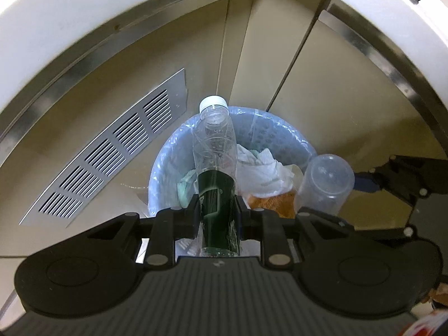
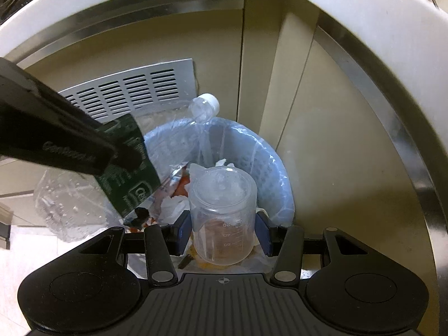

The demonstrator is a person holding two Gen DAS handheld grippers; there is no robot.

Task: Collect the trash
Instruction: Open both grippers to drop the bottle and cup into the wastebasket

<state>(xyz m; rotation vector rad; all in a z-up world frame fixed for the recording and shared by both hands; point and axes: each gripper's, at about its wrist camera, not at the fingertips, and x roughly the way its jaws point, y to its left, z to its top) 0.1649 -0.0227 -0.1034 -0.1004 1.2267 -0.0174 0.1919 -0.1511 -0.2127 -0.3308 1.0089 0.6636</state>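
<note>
Each tool is black with a ribbed grey base, round side discs and silver screws; the left tool (image 1: 218, 212) has black pads, the right tool (image 2: 224, 231) blue ones.

Looks like a lab corner: white desk (image 1: 70, 25) edge above beige cabinet doors (image 1: 322, 84), steel vent grille (image 1: 112, 156), graduated plastic beaker (image 2: 224, 212).

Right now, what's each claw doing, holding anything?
Left claw: closed on the plastic bottle, over the bin.
Right claw: closed on the clear measuring cup.

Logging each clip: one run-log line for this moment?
left gripper: holds bottle | right gripper: holds cup | both over bin
</note>
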